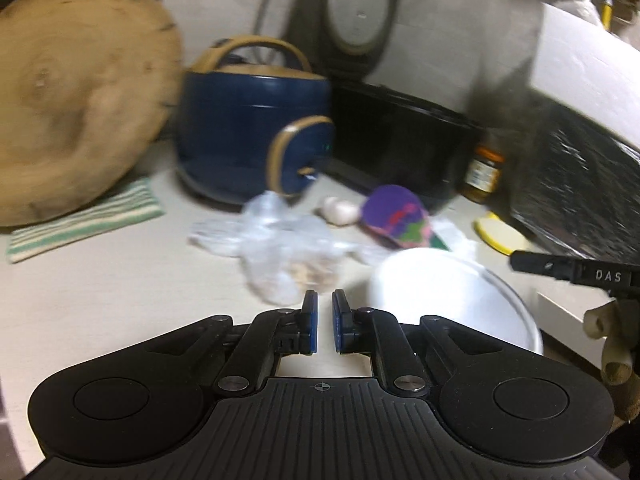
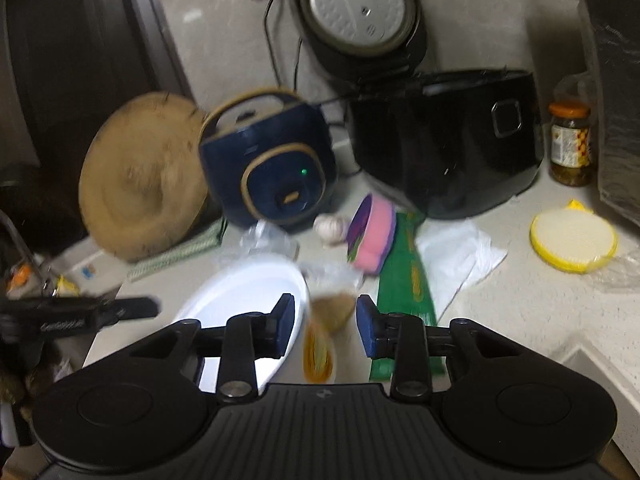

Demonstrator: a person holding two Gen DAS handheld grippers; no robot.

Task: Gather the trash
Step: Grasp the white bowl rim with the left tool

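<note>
A crumpled clear plastic bag (image 1: 276,248) lies on the counter just ahead of my left gripper (image 1: 325,300), whose jaws stand almost closed with a narrow empty gap. A white bowl (image 1: 452,300) sits to its right, also in the right wrist view (image 2: 240,296). My right gripper (image 2: 325,312) is open above the counter; an orange-yellow wrapper (image 2: 320,352) and a brownish scrap (image 2: 334,312) lie between and below its fingers, not gripped. A green wrapper (image 2: 404,280), white crumpled paper (image 2: 460,256) and a pink-purple sponge (image 2: 370,240) lie ahead.
A navy rice cooker (image 2: 272,168), a black cooker (image 2: 444,140) with open lid, a round wooden board (image 2: 140,184) and a jar (image 2: 570,144) line the back. A garlic bulb (image 2: 330,230) and a yellow scrubber (image 2: 572,240) lie on the counter. The counter edge is at left.
</note>
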